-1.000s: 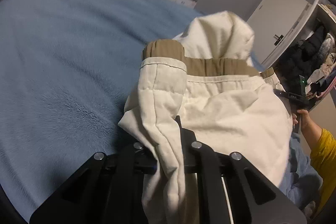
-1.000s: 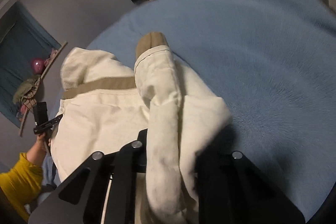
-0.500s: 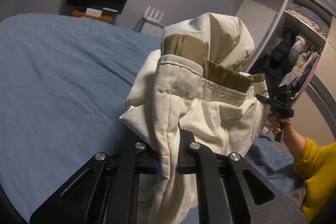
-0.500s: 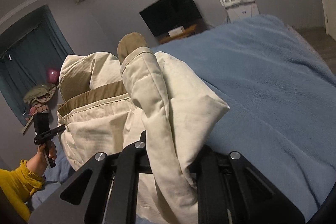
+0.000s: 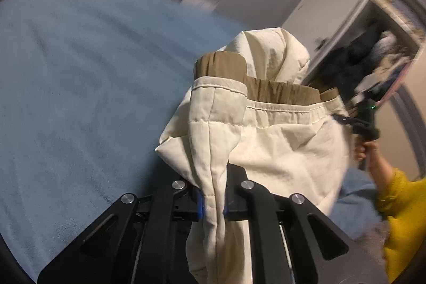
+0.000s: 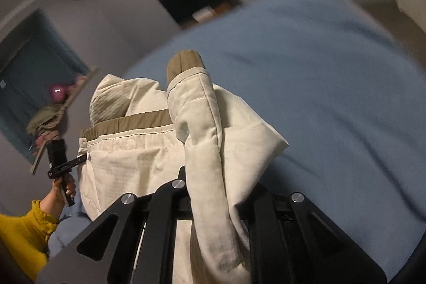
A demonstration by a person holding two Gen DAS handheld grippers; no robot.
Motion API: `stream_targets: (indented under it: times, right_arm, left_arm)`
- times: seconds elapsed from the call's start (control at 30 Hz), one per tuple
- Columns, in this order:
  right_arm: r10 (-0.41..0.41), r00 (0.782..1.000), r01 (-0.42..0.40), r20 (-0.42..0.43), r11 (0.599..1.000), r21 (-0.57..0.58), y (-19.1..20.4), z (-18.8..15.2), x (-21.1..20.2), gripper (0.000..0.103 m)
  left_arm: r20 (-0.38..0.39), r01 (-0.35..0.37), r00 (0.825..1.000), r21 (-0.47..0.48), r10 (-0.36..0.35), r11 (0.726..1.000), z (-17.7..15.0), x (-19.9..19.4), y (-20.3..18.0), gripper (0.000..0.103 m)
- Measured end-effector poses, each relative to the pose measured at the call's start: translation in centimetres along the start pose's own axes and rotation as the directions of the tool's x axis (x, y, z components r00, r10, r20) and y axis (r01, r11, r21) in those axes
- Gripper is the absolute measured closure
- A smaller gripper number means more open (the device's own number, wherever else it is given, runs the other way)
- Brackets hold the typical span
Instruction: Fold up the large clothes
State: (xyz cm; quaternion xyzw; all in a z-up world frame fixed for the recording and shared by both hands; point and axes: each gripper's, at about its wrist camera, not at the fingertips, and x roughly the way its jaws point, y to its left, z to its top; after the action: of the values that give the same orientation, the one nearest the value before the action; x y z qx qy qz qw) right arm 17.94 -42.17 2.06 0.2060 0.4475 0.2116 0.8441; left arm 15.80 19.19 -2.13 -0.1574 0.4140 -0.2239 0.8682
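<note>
jacket (image 5: 279, 140) lowered nearer blue bed (image 5: 80, 97)

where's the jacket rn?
The cream jacket hangs between the two grippers above the blue bed: one sleeve is clamped in the left gripper, the other in the right gripper.

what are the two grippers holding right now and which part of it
Both hold the cream jacket: the left gripper and the right gripper each pinch a sleeve.
</note>
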Motion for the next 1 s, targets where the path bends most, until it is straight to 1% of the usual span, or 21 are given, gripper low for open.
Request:
stream_targets:
  times: [0.07, 0.1, 0.17, 0.2, 0.27, 0.37, 0.4, 0.43, 0.47, 0.5, 0.53, 0.57, 0.6, 0.67, 0.7, 0.73, 0.8, 0.87, 0.9, 0.97, 1.0]
  right_arm:
    - [-0.013, 1.0, 0.013, -0.005, 0.998, 0.065, -2.4, 0.3, 1.8, 0.094]
    - [-0.01, 1.0, 0.011, -0.011, 0.995, 0.1, -3.7, 0.5, 2.8, 0.094]
    - [-0.022, 0.999, 0.025, -0.028, 0.992, 0.123, -4.9, 0.7, 4.2, 0.092]
    - [-0.032, 0.999, 0.036, -0.037, 0.991, 0.126, -5.4, 0.8, 4.8, 0.091]
    - [-0.046, 0.998, 0.052, -0.048, 0.99, 0.128, -5.9, 0.9, 5.5, 0.088]
    - [-0.041, 0.997, 0.051, -0.058, 0.984, 0.171, -6.4, 0.8, 5.8, 0.082]
    - [-0.062, 0.996, 0.072, -0.065, 0.984, 0.164, -5.8, 0.6, 5.3, 0.076]
    - [-0.089, 0.993, 0.099, -0.072, 0.984, 0.15, -5.5, 0.5, 5.1, 0.068]
    - [-0.122, 0.99, 0.131, -0.078, 0.982, 0.135, -5.1, 0.3, 4.7, 0.064]
    - [-0.157, 0.985, 0.165, -0.078, 0.979, 0.118, -4.4, 0.2, 4.2, 0.054]
    - [-0.182, 0.981, 0.189, -0.072, 0.977, 0.103, -3.6, -0.1, 3.5, 0.04]
    - [-0.232, 0.971, 0.237, -0.062, 0.968, 0.085, -2.7, -0.4, 2.6, 0.034]
    - [-0.282, 0.958, 0.285, -0.05, 0.956, 0.065, -2.2, -0.8, 2.1, 0.026]
    - [-0.375, 0.927, 0.375, -0.01, 0.927, -0.001, -0.2, -2.0, 0.3, 0.026]
    - [-0.399, 0.916, 0.4, 0.025, 0.915, -0.044, 1.6, -2.8, -0.7, 0.024]
    - [-0.404, 0.913, 0.408, 0.057, 0.909, -0.089, 3.4, -3.7, -1.6, 0.023]
    - [-0.38, 0.922, 0.388, 0.076, 0.907, -0.166, 6.3, -5.6, -2.3, 0.016]
    - [-0.344, 0.938, 0.345, 0.04, 0.915, -0.208, 8.6, -7.4, -1.8, 0.015]
    - [-0.32, 0.947, 0.314, 0.007, 0.923, -0.224, 9.8, -8.7, -1.0, 0.015]
    - [-0.324, 0.945, 0.305, -0.038, 0.92, -0.246, 11.1, -10.5, 0.6, 0.015]
    - [-0.328, 0.943, 0.304, -0.056, 0.917, -0.257, 11.5, -11.0, 1.5, 0.015]
  left_arm:
    - [-0.031, -0.041, 0.999, -0.02, 0.04, 0.999, 0.6, 2.5, 1.7, 0.091]
    - [-0.042, -0.047, 0.998, -0.032, 0.046, 0.998, 1.0, 3.5, 2.6, 0.09]
    - [-0.054, -0.043, 0.998, -0.051, 0.041, 0.998, 1.3, 5.0, 3.9, 0.086]
    - [-0.058, -0.047, 0.997, -0.053, 0.044, 0.998, 1.2, 5.5, 4.2, 0.084]
    - [-0.073, -0.054, 0.996, -0.065, 0.049, 0.996, 0.8, 6.5, 5.2, 0.076]
    - [-0.068, -0.044, 0.997, -0.111, 0.037, 0.993, 0.0, 6.6, 5.5, 0.07]
    - [-0.065, -0.055, 0.997, -0.115, 0.047, 0.992, 0.0, 6.4, 5.4, 0.067]
    - [-0.062, -0.087, 0.995, -0.103, 0.081, 0.991, 0.1, 6.1, 5.0, 0.057]
    - [-0.057, -0.117, 0.992, -0.092, 0.112, 0.989, 0.4, 5.7, 4.7, 0.042]
    - [-0.052, -0.14, 0.989, -0.08, 0.136, 0.987, 0.3, 5.1, 4.2, 0.035]
    - [-0.037, -0.165, 0.986, -0.065, 0.163, 0.984, 0.1, 4.1, 3.7, 0.024]
    - [-0.029, -0.206, 0.978, -0.05, 0.205, 0.977, 0.1, 3.3, 2.9, 0.011]
    - [-0.021, -0.265, 0.964, -0.036, 0.264, 0.964, 0.1, 2.5, 2.2, 0.007]
    - [0.009, -0.307, 0.952, -0.028, 0.307, 0.951, 0.0, 0.9, 0.5, 0.007]
    - [0.026, -0.326, 0.945, -0.02, 0.326, 0.945, 0.0, 0.1, -0.7, 0.007]
    - [0.051, -0.339, 0.939, -0.017, 0.339, 0.941, -0.1, -0.7, -2.4, 0.007]
    - [0.06, -0.337, 0.939, -0.023, 0.338, 0.941, -0.9, -1.2, -5.2, 0.007]
    - [0.048, -0.323, 0.945, -0.032, 0.325, 0.946, -2.3, -0.8, -8.1, 0.007]
    - [0.029, -0.333, 0.942, -0.03, 0.334, 0.942, -2.9, -0.2, -9.4, 0.007]
    - [-0.015, -0.339, 0.941, 0.027, 0.339, 0.94, -4.3, 1.7, -12.6, 0.007]
    - [-0.024, -0.353, 0.935, 0.058, 0.355, 0.934, -4.7, 2.5, -13.5, 0.007]
